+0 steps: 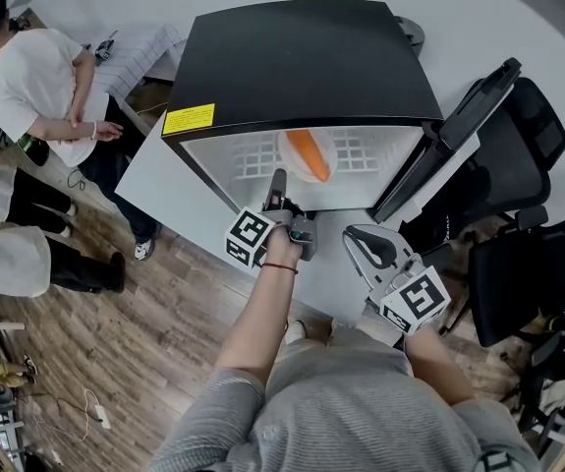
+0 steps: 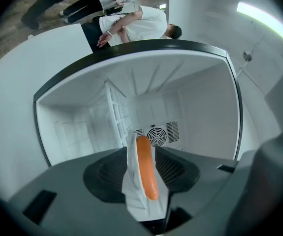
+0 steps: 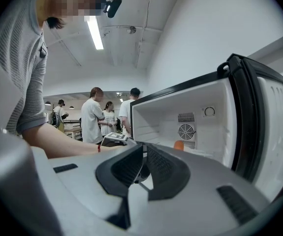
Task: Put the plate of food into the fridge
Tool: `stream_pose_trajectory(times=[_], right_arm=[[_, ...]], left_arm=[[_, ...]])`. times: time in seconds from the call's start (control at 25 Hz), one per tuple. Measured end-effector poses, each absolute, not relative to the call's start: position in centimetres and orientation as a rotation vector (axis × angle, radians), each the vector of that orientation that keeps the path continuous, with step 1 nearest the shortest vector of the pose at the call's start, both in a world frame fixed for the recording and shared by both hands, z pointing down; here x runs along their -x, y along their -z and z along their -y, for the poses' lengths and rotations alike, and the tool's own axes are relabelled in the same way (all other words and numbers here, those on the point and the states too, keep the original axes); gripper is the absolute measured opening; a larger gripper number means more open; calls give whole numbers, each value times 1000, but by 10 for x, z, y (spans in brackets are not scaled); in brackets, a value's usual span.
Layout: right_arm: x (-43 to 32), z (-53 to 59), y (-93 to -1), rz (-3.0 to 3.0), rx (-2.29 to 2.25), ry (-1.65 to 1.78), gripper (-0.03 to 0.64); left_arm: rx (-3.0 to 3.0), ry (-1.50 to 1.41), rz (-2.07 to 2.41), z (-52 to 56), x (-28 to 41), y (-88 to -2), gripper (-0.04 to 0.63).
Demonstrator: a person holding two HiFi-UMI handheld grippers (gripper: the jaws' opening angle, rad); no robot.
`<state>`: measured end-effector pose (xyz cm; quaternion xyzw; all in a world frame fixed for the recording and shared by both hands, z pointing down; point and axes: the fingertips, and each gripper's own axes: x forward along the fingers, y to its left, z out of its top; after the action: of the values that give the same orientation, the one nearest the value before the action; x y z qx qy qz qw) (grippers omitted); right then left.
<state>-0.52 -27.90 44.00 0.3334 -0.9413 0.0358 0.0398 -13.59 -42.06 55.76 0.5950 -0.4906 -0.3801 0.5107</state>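
A white plate (image 1: 292, 148) carrying an orange sausage (image 1: 310, 155) is inside the open black mini fridge (image 1: 302, 62), just past its front edge. My left gripper (image 1: 279, 185) reaches into the opening and is shut on the plate's near rim. In the left gripper view the plate (image 2: 131, 193) appears edge-on between the jaws, with the sausage (image 2: 146, 173) lying along it. My right gripper (image 1: 363, 239) hangs back over the white table, outside the fridge, shut with nothing in it (image 3: 141, 167). From there the sausage (image 3: 179, 145) shows as a small orange spot inside the fridge.
The fridge door (image 1: 454, 131) stands open to the right. A white wire shelf (image 2: 115, 113) and a fan vent (image 2: 157, 135) are inside. The fridge stands on a white table (image 1: 154, 180). People stand at the left (image 1: 36, 87); black office chairs (image 1: 528, 195) are at the right.
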Motion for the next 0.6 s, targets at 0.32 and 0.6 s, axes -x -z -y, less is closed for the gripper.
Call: stream_pose_trajectory(times=[0.32,0.6], right_arm=[[7,276,-439,2895,-1011,-105,17],[7,273,-436,2890,-1025,-101,16]], left_arm=[[-1551,798,1210,409,127,-557,167],[-1690,687,1285,398,125,-553,163]])
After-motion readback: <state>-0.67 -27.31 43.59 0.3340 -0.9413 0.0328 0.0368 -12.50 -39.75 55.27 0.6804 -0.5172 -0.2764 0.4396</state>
